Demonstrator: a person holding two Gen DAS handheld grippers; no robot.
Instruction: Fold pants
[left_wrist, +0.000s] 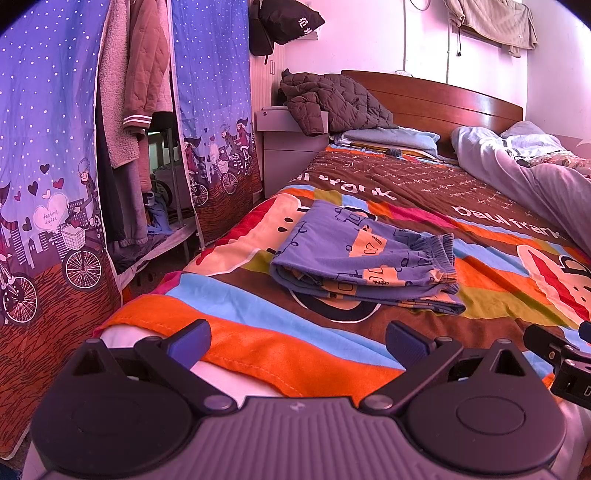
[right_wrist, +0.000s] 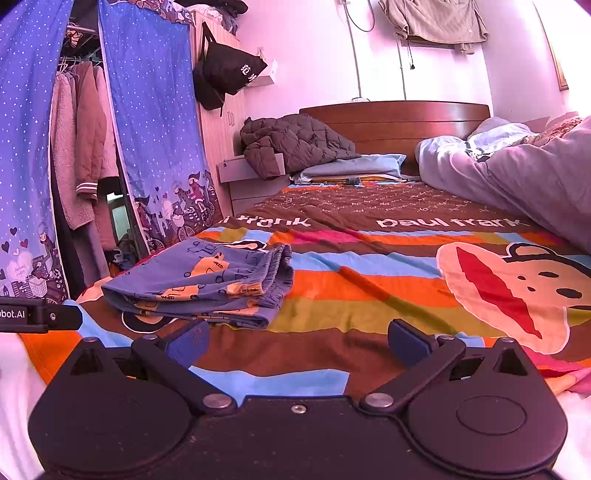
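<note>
Blue patterned pants (left_wrist: 365, 258) lie folded into a compact stack on the colourful bedspread (left_wrist: 295, 343), elastic waistband turned to the right. In the right wrist view the same pants (right_wrist: 207, 280) sit left of centre, just beyond my left fingertip. My left gripper (left_wrist: 297, 341) hovers open near the bed's front edge, short of the pants, nothing between its fingers. My right gripper (right_wrist: 297, 341) is also open and empty, to the right of the pants. A part of the right gripper's body shows at the right edge of the left wrist view.
A blue curtained wardrobe (left_wrist: 55, 166) with hanging clothes stands left of the bed. A dark quilted jacket (left_wrist: 332, 99) rests on a nightstand by the wooden headboard (left_wrist: 443, 96). A grey-blue duvet (right_wrist: 517, 177) is heaped on the bed's right side. A black bag (right_wrist: 229, 70) hangs on the wall.
</note>
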